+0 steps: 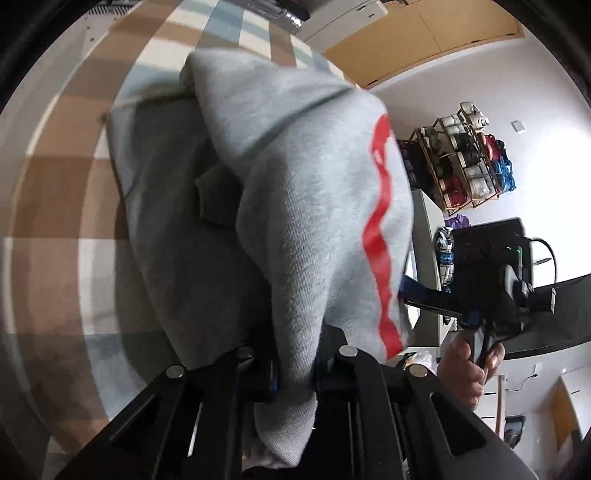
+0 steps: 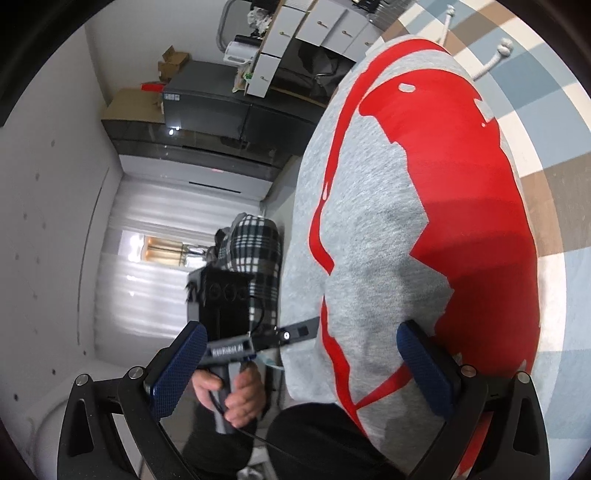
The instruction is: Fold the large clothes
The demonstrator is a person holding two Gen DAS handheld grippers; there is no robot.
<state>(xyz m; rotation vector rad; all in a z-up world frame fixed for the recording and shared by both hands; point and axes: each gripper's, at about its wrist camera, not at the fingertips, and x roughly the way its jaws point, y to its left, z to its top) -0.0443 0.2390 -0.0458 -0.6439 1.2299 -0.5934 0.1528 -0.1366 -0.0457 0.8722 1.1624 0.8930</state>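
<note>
A grey sweatshirt [image 1: 295, 184] with a large red print [image 2: 461, 192] lies partly lifted over the checked cloth. My left gripper [image 1: 295, 373] is shut on a bunched fold of its grey fabric, which hangs down between the fingers. In the right wrist view that same left gripper [image 2: 295, 334] reaches into the sweatshirt's left edge, held by a hand [image 2: 236, 398]. My right gripper [image 2: 301, 369] stands open with its blue pads [image 2: 177, 369] wide apart. One pad sits in front of the printed side and nothing is pinched. From the left wrist view the right gripper [image 1: 421, 299] is just right of the garment.
A brown, white and blue checked cloth [image 1: 55, 184] covers the surface under the sweatshirt. A black-and-white plaid garment [image 2: 255, 251] sits behind the left gripper. A wooden rack of spools [image 1: 465, 158] hangs on the wall, and dark cabinets [image 2: 207, 107] and white drawers [image 2: 325, 22] stand beyond.
</note>
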